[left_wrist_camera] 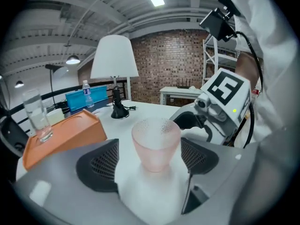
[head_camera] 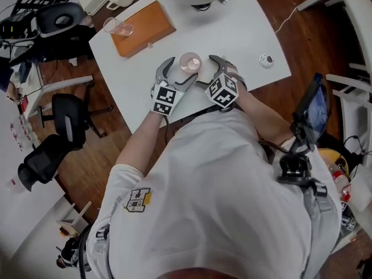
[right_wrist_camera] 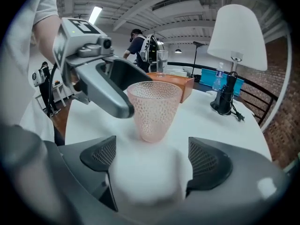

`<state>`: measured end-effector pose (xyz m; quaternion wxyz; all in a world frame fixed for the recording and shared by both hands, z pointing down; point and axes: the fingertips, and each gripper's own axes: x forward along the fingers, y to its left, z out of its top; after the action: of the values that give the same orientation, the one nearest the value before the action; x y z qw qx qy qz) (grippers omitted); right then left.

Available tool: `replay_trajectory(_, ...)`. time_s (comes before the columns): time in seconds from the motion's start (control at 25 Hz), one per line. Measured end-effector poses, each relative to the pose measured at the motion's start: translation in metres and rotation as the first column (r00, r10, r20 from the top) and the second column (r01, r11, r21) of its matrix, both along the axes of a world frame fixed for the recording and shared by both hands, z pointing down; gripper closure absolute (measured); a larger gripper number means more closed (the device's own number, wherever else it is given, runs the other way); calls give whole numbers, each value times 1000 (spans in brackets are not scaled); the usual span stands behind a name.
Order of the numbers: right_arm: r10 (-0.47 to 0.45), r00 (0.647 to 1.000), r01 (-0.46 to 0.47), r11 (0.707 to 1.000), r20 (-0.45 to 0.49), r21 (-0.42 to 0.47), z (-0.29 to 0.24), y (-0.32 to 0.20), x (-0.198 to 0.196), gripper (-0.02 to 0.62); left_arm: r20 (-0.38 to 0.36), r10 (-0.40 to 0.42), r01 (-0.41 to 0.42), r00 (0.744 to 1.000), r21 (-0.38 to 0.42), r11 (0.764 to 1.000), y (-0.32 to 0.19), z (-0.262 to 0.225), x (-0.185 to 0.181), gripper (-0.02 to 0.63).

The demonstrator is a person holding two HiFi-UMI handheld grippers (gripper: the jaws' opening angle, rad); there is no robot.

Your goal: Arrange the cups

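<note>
Head view: the pink cup (head_camera: 190,61), translucent, dimpled and tapered, stands upright on the white table (head_camera: 244,34) near the orange tray (head_camera: 142,28). The left gripper (head_camera: 181,70) and right gripper (head_camera: 205,70) flank it, jaws apart, pads clear.

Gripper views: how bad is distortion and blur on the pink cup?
Left gripper view: fisheye, dark corners; pink cup sharp, foreground soft. Right gripper view: same curvature; ceiling light blown out, cup sharp. Head view: even light, mild bend at edges.
</note>
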<state>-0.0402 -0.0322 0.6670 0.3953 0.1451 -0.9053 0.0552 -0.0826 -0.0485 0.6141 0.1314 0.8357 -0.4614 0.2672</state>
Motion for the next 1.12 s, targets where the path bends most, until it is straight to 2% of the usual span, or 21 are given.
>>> replay_trajectory(0.2, -1, 1000, 1, 1000, 12, 6, 1, -1, -5, 126, 90, 157, -156, 983, -16, 988, -20, 16, 21, 161)
replay_trajectory(0.28, -2, 1000, 2, 1000, 19, 9, -3, -1, -4, 137, 118, 185, -184, 976, -24, 983, -21, 16, 30, 161)
replay_trajectory(0.32, -3, 1000, 2, 1000, 23, 10, -5, -2, -3, 149, 127, 189, -188, 974, -25, 982, -22, 15, 34, 183)
replay_trajectory(0.36, -4, 1000, 3, 1000, 27, 11, -6, -3, -3, 156, 132, 190, -188, 973, -24, 982, -23, 13, 37, 201)
replay_trajectory(0.6, -25, 999, 25, 999, 37, 21, -6, -3, -11, 203, 142, 172, -170, 975, -28, 985, -23, 14, 37, 207)
replay_trajectory(0.76, -51, 998, 49, 998, 48, 44, -18, -1, -16, 221, 131, 141, -141, 981, -8, 990, -24, -4, 32, 207)
replay_trajectory(0.88, -69, 996, 65, 996, 61, 63, -21, -3, -25, 229, 118, 100, -103, 988, 19, 995, -34, -23, 19, 209)
replay_trajectory(1.12, -85, 993, 77, 993, 84, 87, -24, -6, -42, 244, 142, 40, -50, 989, 65, 997, -58, -58, -18, 209)
